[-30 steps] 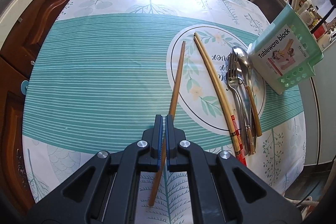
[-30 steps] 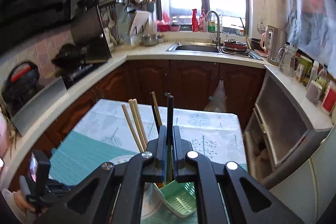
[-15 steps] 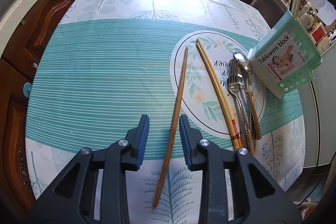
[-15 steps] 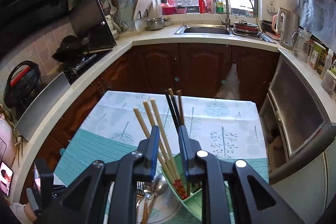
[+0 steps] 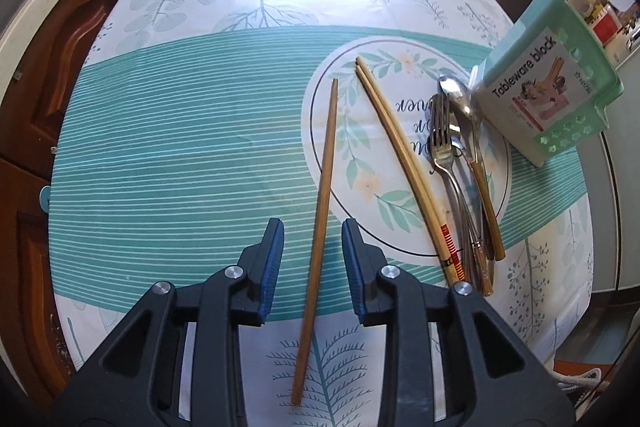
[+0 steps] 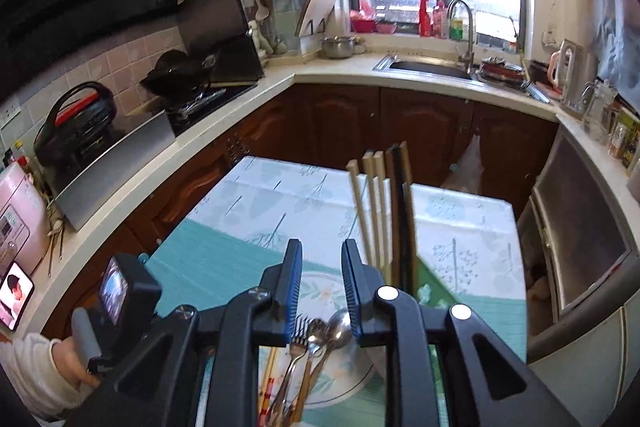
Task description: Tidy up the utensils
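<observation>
In the left wrist view my left gripper [image 5: 313, 239] is open, its jaws on either side of a single brown chopstick [image 5: 321, 187] that lies on the tablecloth. A pale pair of chopsticks [image 5: 400, 151], forks [image 5: 442, 143] and spoons [image 5: 460, 99] lie on the round printed placemat. The green tableware holder [image 5: 552, 75] stands at the right. In the right wrist view my right gripper [image 6: 321, 287] is open and empty, above the forks and spoons [image 6: 316, 339]. Several chopsticks [image 6: 380, 211] stand in the holder just right of it.
The table [image 5: 180, 147] wears a teal striped cloth and stands among dark wood cabinets [image 6: 400, 131]. A sink [image 6: 428, 65] and stove [image 6: 192, 95] line the counter behind. The person's left hand and gripper handle [image 6: 100, 307] show at lower left.
Both grippers opened. The left let go of the brown chopstick, which now lies on the cloth. The right let go of a dark chopstick, now standing in the holder, and moved left.
</observation>
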Demonstrator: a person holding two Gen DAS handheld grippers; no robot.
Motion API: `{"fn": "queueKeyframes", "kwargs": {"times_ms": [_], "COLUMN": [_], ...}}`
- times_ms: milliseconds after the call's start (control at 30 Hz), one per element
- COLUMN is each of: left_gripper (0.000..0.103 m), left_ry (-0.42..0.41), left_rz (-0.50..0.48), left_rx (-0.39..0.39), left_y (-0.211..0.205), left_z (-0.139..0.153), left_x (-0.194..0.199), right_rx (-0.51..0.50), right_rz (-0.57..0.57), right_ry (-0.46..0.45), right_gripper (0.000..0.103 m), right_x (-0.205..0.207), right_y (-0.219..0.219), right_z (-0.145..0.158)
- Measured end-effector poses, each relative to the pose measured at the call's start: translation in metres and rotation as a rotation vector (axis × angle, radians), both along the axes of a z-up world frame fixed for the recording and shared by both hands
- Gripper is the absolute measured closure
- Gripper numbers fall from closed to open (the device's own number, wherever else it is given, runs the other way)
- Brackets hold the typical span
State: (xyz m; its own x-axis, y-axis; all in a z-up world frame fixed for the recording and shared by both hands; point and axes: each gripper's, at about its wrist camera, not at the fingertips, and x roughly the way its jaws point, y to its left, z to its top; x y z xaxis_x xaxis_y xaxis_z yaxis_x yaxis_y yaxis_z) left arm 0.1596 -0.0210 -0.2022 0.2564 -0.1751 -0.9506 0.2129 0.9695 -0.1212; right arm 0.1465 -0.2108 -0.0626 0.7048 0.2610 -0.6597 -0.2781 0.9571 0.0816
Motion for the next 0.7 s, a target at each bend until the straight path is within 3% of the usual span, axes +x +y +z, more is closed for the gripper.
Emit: {"fn": "queueKeyframes", "kwargs": {"times_ms": [367, 700], "left_gripper": [0.077, 0.076], "left_ry": [0.120, 0.225], "left_rz": [-0.075, -0.186], "left_rx": [0.057, 0.175], "left_y": [-0.014, -0.038], "left_z": [-0.018, -0.023], "left_x": [0.015, 0.029], "right_rx": [0.022, 0.068], "right_rz": [0.048, 0.061], "right_ry": [0.247, 0.458], "right_gripper": [0.083, 0.084], "right_x": [-0.002, 0.016], "right_y": [0.024, 0.038], "right_z": [-0.076, -0.122]}}
